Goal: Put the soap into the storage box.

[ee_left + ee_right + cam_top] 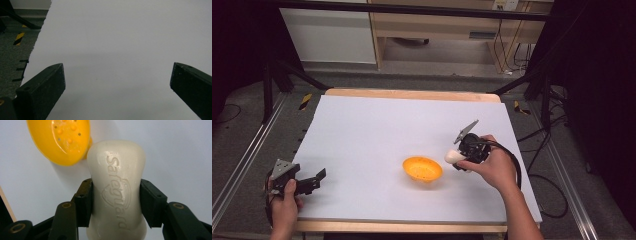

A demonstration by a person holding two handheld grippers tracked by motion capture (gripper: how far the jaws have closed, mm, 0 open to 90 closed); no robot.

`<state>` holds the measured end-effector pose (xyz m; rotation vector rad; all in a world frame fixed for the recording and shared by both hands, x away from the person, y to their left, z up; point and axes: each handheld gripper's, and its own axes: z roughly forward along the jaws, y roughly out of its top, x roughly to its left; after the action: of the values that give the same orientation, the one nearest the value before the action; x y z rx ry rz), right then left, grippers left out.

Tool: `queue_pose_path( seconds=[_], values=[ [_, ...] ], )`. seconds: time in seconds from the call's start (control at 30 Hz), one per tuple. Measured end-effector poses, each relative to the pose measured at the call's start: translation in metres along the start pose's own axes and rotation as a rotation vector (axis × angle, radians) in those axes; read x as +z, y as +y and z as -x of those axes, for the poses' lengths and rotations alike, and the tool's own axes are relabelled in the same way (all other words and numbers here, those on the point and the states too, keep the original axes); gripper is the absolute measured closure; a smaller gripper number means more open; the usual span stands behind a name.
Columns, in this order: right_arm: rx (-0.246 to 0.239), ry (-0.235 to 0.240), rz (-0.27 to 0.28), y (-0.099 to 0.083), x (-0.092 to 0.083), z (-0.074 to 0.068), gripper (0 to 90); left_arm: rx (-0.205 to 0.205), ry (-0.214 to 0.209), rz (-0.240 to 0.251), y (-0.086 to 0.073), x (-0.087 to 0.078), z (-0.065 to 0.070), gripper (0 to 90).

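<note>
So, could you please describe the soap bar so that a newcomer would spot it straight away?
Start at the white sheet-covered table and find the round orange perforated plastic dish near its middle. Just right of the dish, the right gripper clamps a cream waisted soap bar above the sheet. It alone is pale and embossed "Safeguard".

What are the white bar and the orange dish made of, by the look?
Bar: likely soap, a waxy matte off-white block with an embossed "Safeguard" logo, held in the right gripper. Dish: probably moulded plastic, glossy orange, with small holes and bumps inside.
</note>
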<state>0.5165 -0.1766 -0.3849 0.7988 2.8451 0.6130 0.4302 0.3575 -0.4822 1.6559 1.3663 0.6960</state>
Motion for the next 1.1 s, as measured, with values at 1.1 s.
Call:
queue_pose_path(
  seconds=[1.1],
  values=[
    [-0.203, 0.089, -0.004, 0.068, 0.033, -0.040, 49.5, -0.003, -0.001, 0.003, 0.000, 0.000, -0.001, 0.0]
  ],
)
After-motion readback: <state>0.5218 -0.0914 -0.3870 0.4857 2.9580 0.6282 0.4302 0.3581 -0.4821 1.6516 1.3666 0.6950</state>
